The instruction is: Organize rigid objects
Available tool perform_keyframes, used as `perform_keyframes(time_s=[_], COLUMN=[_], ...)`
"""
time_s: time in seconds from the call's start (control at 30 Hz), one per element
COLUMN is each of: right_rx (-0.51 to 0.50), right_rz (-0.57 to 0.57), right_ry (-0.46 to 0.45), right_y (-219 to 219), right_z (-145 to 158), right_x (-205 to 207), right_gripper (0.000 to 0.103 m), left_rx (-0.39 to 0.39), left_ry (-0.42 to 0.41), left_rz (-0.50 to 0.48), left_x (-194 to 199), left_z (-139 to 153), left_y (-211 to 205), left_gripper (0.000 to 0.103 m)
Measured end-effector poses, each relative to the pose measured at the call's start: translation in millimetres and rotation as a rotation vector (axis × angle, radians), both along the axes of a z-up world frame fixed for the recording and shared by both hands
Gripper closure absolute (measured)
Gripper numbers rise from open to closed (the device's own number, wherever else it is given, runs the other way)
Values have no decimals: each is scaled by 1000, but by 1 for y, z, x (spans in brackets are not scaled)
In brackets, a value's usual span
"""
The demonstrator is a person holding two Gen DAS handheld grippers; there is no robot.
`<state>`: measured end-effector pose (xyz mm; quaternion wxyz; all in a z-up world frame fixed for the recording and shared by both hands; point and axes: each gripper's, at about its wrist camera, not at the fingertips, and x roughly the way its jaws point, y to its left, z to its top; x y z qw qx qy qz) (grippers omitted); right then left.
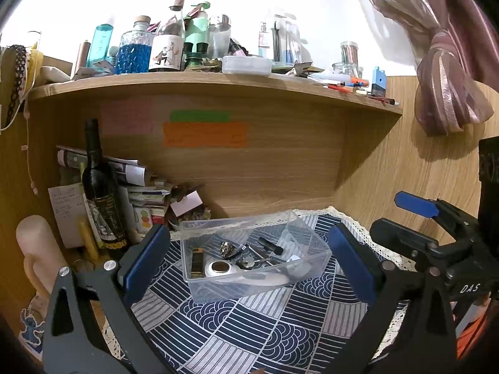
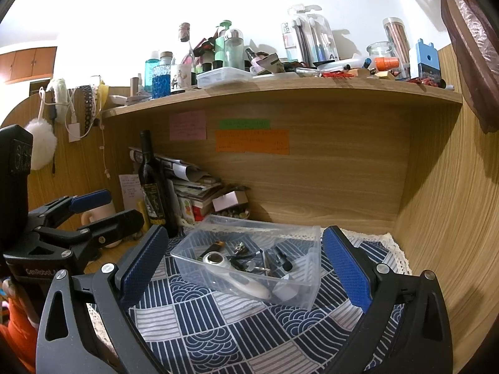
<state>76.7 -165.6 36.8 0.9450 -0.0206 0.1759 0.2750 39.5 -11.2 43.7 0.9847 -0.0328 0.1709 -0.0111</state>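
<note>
Blue-padded fingers of the left gripper spread wide, holding nothing; blue-padded fingers of the right gripper likewise wide and empty. On the tabletop, a blue-and-white wave-patterned cloth with lace trim. On the cloth toward the tabletop's back edge, a clear rectangular plastic box. Inside the box, a white-handled magnifier, a small amber-and-black cylinder, a short black tube, assorted small metal bits.
</note>
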Motion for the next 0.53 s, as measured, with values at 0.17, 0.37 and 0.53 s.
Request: perform_keyframes(time_s=[0.17, 0.37, 0.53], right_rx=[-1, -2, -2], right_rz=[-1, -11, -18], right_ry=[2, 11, 23], right_y=[0, 3, 4], right_z=[0, -4, -7], right_x=[1, 1, 3], right_gripper=[4, 4, 4], left_rx=[-7, -18, -28], left_ry=[3, 12, 22], left_rz=[-4, -9, -19], left_x=[0, 1, 4], left_z=[0, -1, -3], left_y=[0, -2, -2], left_gripper=[0, 0, 0])
